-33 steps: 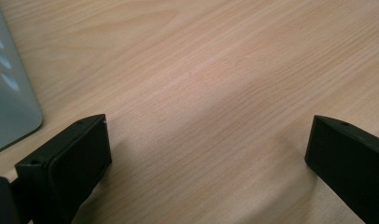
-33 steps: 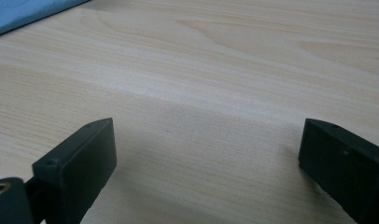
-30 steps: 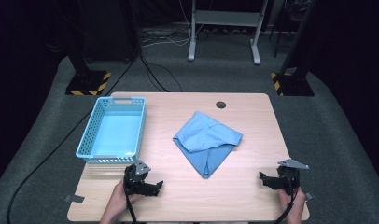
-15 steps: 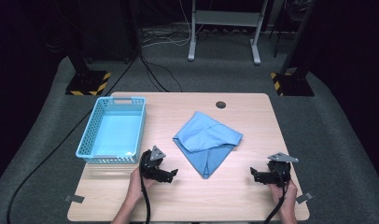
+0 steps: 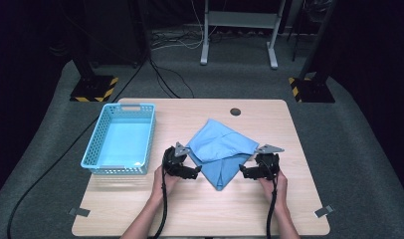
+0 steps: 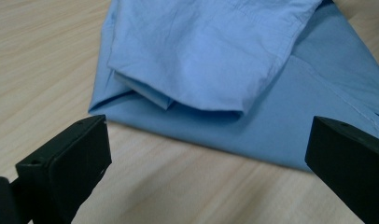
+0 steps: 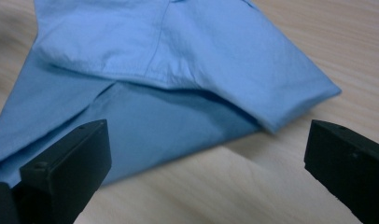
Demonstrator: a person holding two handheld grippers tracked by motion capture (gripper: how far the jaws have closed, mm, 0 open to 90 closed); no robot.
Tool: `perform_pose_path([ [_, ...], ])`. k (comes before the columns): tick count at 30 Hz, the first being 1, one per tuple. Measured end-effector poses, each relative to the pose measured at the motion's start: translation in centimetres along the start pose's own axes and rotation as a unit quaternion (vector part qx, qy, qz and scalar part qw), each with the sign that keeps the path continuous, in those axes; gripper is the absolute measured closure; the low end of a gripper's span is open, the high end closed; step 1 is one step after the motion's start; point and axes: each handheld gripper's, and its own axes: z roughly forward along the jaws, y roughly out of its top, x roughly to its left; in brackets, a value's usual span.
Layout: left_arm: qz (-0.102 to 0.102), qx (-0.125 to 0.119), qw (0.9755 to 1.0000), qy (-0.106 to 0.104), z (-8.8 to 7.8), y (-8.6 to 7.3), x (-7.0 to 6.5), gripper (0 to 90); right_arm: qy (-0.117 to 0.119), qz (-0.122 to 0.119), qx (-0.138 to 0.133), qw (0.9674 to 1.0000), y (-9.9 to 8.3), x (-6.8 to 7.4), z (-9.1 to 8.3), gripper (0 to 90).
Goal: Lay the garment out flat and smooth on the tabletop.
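Observation:
A folded light-blue cloth (image 5: 220, 149) lies in the middle of the wooden table (image 5: 289, 129), its narrow end toward the front edge. My left gripper (image 5: 194, 172) is open just left of that narrow end, jaws pointing right at it. In the left gripper view the cloth (image 6: 215, 70) lies just beyond the open jaws, a folded flap over a lower layer. My right gripper (image 5: 243, 173) is open just right of the cloth, jaws pointing left. The right gripper view has the cloth (image 7: 164, 70) close ahead of its spread jaws. Neither gripper touches the cloth.
A light-blue plastic basket (image 5: 121, 140) stands empty at the table's left. A round hole (image 5: 235, 111) sits near the far edge. Tape strips (image 5: 323, 211) mark the front corners. A cable trails from each gripper toward the front edge.
Both grippers moved from the front corners inward and forward, and now flank the cloth's narrow end. The cloth and basket stayed put.

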Motion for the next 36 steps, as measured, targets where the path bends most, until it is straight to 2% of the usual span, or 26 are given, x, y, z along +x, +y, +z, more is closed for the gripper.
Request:
perform_pose_path([
  [3,-0.001,-0.007,1.0000,0.002,0.7,0.7,-0.2,0.0,0.004,0.009,-0.009,0.9999,1.1,0.6,1.0,0.0],
  [6,0.001,-0.012,0.9999,0.008,1.4,1.5,-0.4,0.0,0.000,0.005,-0.010,0.9999,2.1,1.2,2.1,0.0],
  [8,-0.001,-0.009,0.9999,0.010,2.1,2.1,-0.3,0.0,-0.006,0.004,-0.009,0.9999,2.7,1.4,2.7,0.0],
  [10,0.001,0.004,0.9999,0.014,2.9,2.4,-0.2,0.0,-0.003,0.008,-0.007,0.9999,3.2,1.4,3.5,0.3],
  [12,0.001,0.015,0.9997,0.018,3.7,2.7,-0.2,0.0,-0.012,0.007,-0.005,0.9999,3.3,1.4,4.4,1.4],
  [15,0.004,0.025,0.9992,0.030,4.5,2.6,-0.3,0.0,-0.012,0.011,0.014,0.9998,3.2,1.4,5.8,0.2],
  [17,0.006,0.031,0.9990,0.033,4.7,2.5,-0.3,0.0,-0.017,0.005,0.028,0.9994,3.0,1.6,6.8,0.0],
  [18,0.022,0.047,0.9973,0.053,5.3,2.3,-0.6,0.0,-0.019,0.003,0.039,0.9991,3.0,1.7,7.3,0.0],
  [20,0.017,0.042,0.9977,0.050,5.4,2.2,-0.6,0.0,-0.021,-0.007,0.056,0.9982,2.8,1.9,7.9,0.0],
  [24,0.020,0.043,0.9978,0.046,5.4,2.2,-0.5,0.0,-0.016,0.001,0.052,0.9985,2.7,1.8,8.0,0.0],
  [36,0.002,0.050,0.9982,0.033,5.2,1.9,-0.5,0.4,-0.018,0.003,0.053,0.9984,2.3,2.1,7.6,0.0],
])
